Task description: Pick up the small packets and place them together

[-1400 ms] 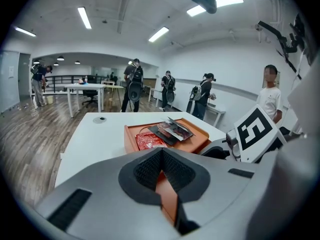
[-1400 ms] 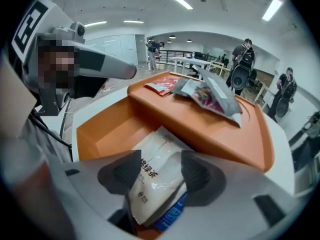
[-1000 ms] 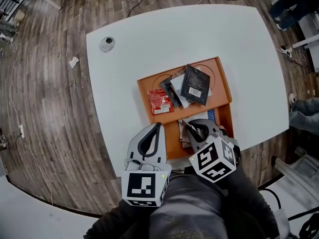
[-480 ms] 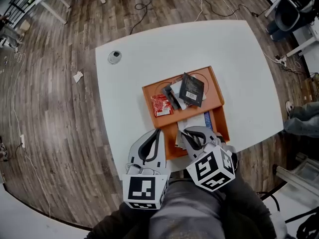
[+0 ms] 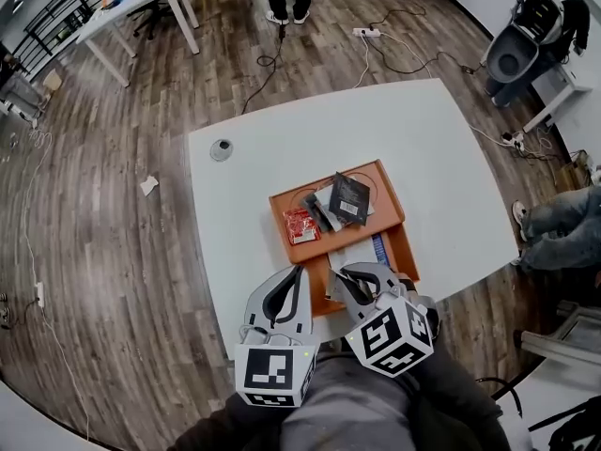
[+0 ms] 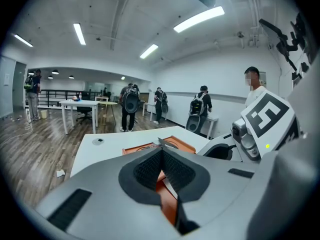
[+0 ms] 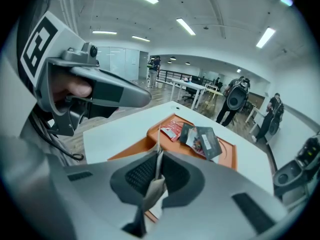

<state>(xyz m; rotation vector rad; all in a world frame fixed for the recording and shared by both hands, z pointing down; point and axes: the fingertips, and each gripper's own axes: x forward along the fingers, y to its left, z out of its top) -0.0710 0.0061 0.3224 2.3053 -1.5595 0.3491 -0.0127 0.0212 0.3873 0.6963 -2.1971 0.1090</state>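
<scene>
near end of tray (image 5: 386, 195) behind right tool (image 5: 344, 276), print on packets (image 5: 349, 198) too small

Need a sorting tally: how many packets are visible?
4 clearly: red packet, slim dark packet and black packet on orange tray; pale packet in right tongs. More may lie hidden.

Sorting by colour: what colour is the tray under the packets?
The tray is orange, clearest in the head view.

Right gripper (image 7: 159, 155) just closed on packet (image 7: 152, 190) (raised).
</scene>
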